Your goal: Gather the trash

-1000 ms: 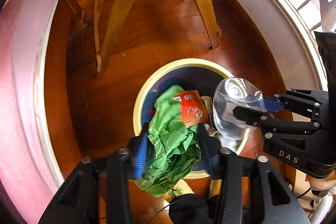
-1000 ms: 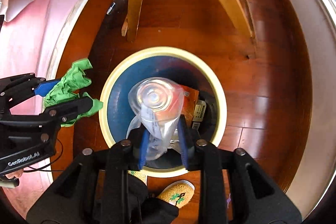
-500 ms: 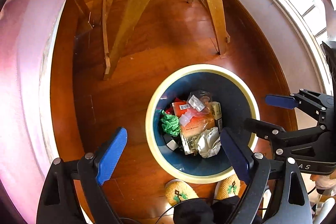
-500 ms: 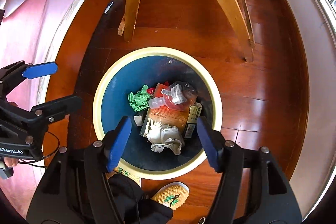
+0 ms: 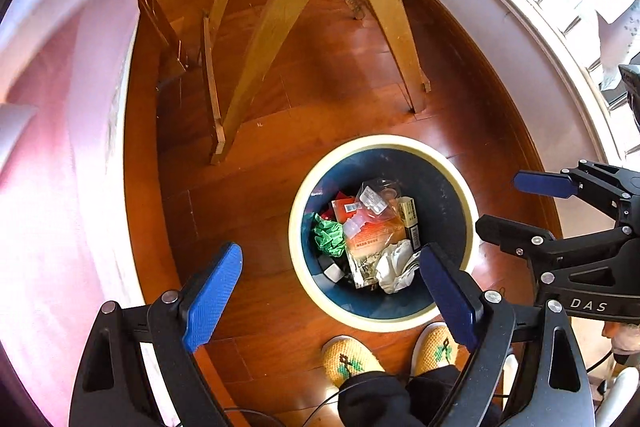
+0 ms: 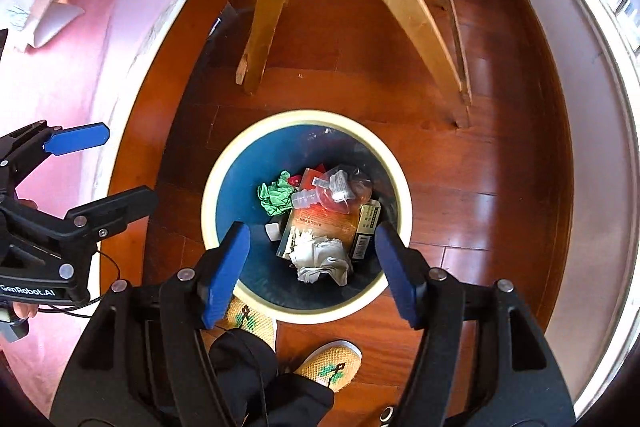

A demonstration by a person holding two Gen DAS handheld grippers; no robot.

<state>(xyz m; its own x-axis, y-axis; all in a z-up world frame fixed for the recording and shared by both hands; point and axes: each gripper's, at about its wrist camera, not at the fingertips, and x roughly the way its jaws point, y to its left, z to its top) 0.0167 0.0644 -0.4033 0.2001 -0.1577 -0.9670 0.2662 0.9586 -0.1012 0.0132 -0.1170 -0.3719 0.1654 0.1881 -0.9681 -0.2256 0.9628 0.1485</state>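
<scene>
The green wrapper [image 5: 329, 235] and clear plastic bottle [image 6: 335, 190] lie in the bin [image 5: 384, 323] among other trash. My left gripper [image 5: 326, 293] and right gripper [image 6: 310, 273] hang over it, jaws apart, empty. I'd lift both straight clear of the rim, minding the table legs [image 5: 276, 39] beyond.

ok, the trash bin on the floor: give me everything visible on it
The trash bin is round, with a cream rim and a dark blue inner wall, probably plastic. It stands upright and open on the reddish wood floor, near the wooden furniture legs. It is partly filled: a crumpled green wrapper, a clear plastic bottle, an orange packet, crumpled white paper and a small dark box. Slippered feet stand just beside its rim. Nothing grips it.
</scene>
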